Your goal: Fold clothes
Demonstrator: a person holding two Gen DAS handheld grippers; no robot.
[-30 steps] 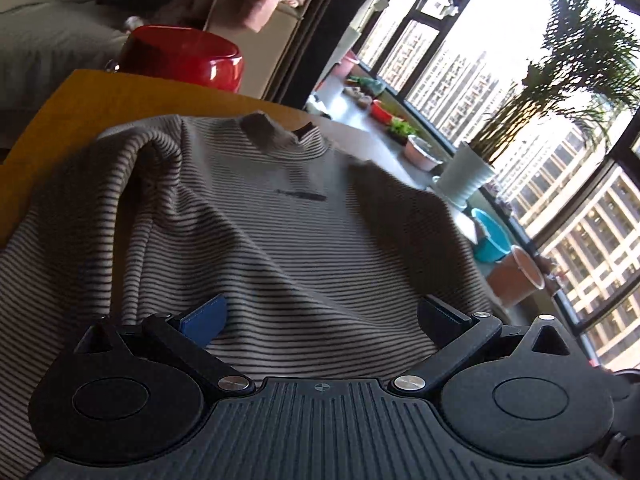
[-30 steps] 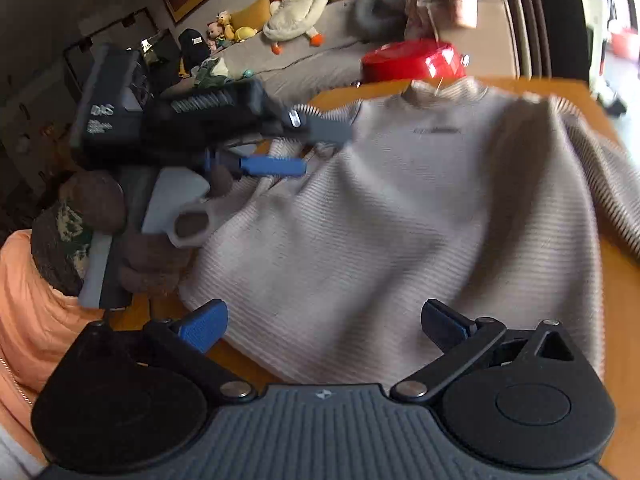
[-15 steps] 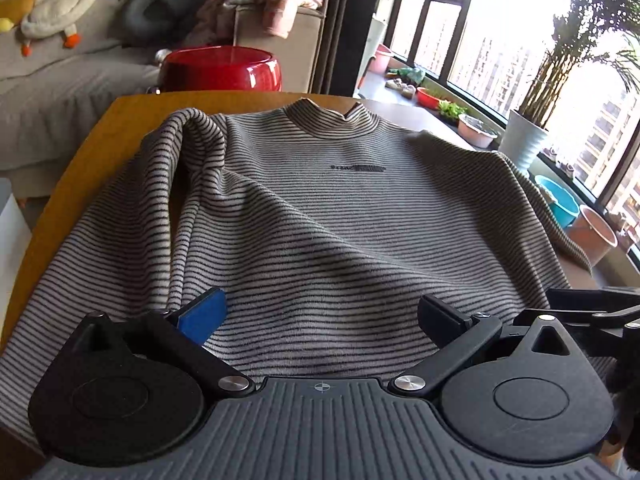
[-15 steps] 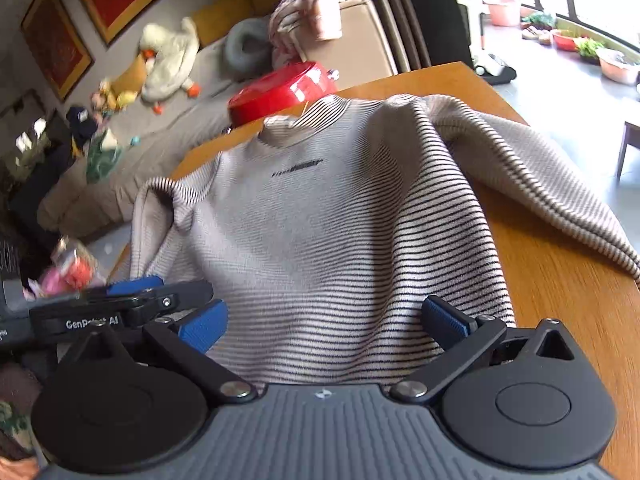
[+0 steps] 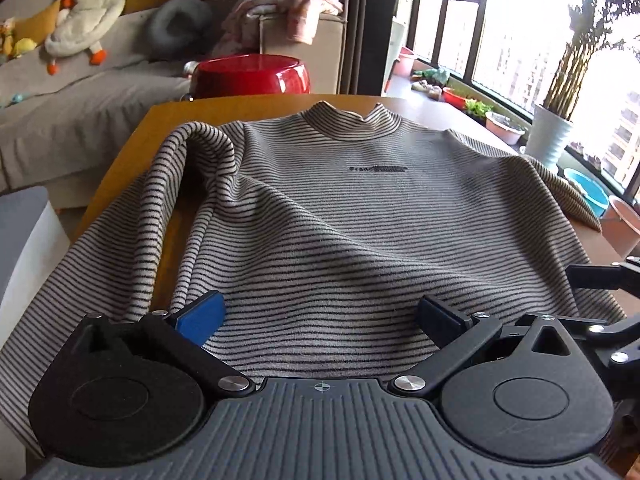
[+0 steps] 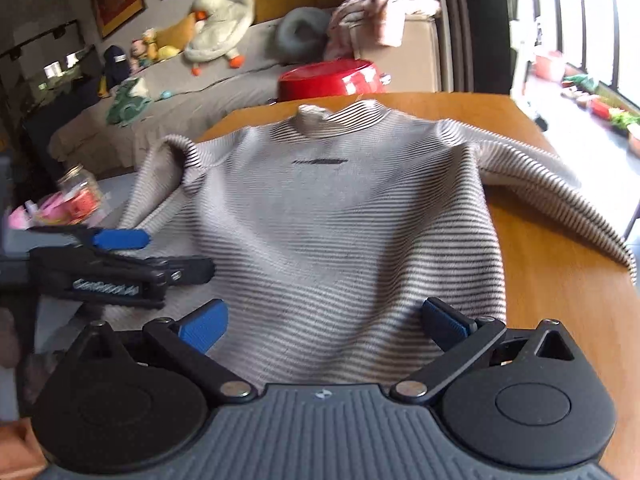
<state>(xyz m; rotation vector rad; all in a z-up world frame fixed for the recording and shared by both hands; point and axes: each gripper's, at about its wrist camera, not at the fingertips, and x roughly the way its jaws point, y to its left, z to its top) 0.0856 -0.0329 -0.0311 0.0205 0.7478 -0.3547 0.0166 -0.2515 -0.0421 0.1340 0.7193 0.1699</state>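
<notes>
On the table (image 5: 132,148), the striped sweater (image 5: 360,216) lies collar pointing away.

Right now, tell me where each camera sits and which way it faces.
Left wrist: sits on the left claw at the hem of the striped sweater, facing its collar and the red basin; own open fingers show, right claw at far right.
Right wrist: sits on the right claw at the same hem, facing the collar; own open fingers show, left claw at left.
Shared: sweater, wooden table, basin, plush duck on the sofa.
</notes>
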